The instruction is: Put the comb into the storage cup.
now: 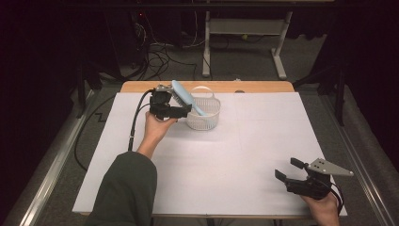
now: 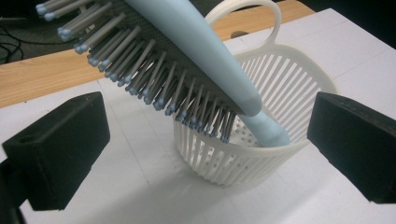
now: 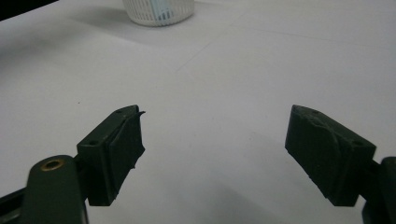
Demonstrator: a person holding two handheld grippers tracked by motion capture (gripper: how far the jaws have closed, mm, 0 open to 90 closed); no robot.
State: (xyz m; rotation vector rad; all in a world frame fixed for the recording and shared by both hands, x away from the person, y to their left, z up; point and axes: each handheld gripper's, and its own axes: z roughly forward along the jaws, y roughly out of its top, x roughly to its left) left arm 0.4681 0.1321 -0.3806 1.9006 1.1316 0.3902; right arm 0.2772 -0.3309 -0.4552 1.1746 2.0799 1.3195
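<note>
Dark room: white-covered wooden table (image 1: 263, 87), grey floor (image 1: 244, 56) with tangled cables (image 1: 157, 54), white desk frame (image 1: 244, 28) behind.

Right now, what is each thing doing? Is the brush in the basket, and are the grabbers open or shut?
Brush: tilted, handle end down in the basket, head sticking out over the rim.
Basket: upright on the white table, handle raised.
Left hand-held gripper: open, jaws wide apart by the brush, not gripping it.
Right hand-held gripper: open, holds nothing, low over the table.
</note>
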